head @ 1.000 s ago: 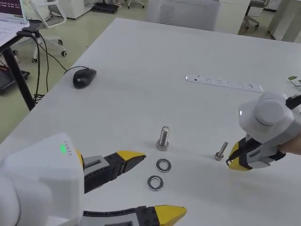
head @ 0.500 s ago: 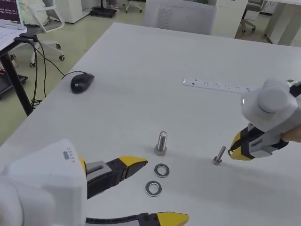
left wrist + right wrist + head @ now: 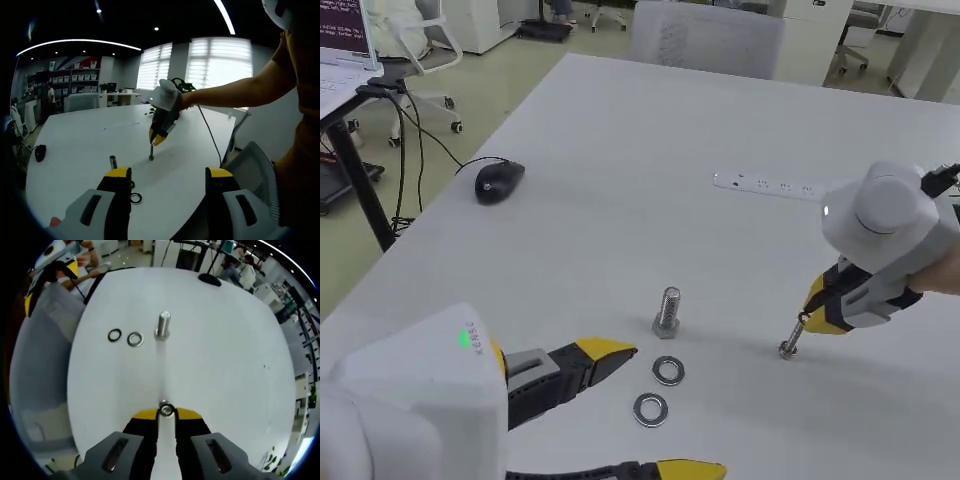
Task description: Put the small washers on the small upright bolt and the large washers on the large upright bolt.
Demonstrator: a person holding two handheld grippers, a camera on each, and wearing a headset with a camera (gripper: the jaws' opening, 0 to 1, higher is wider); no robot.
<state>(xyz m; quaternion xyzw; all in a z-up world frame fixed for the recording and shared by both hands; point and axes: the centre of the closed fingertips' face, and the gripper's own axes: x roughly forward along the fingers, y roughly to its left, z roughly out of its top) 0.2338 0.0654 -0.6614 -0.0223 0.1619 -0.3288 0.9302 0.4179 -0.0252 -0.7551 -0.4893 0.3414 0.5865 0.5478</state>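
**Seating a small washer on the small bolt**

The right gripper [image 3: 807,320] has its tips at the top of the small bolt [image 3: 788,343], which leans a little where it stands on the table [image 3: 620,180]. In the right gripper view its fingers [image 3: 145,415] are drawn almost together, and a bright ring sits between the yellow tips. This looks like a small washer [image 3: 166,409] pinched edge-on, though I cannot be sure it is not the bolt's own end.

A washer of this kind is likely light, rigid and slick. It should be held by its rim so that the hole stays clear for the shank. The leaning bolt rests on its head alone, so a sideways nudge could well tip it over.

The left gripper [image 3: 170,172] hovers low over the near part of the table with its fingers spread wide and nothing between them. Two large washers [image 3: 668,371] [image 3: 650,409] lie flat just beyond its upper fingertip, close together but apart. Lying flush on a smooth top, they will probably be awkward to lift, so tilting one up by an edge seems the surer way.

The two bolts serve as the holders here. The large bolt [image 3: 666,310] stands upright just past the nearer washer, and its thread is bare.
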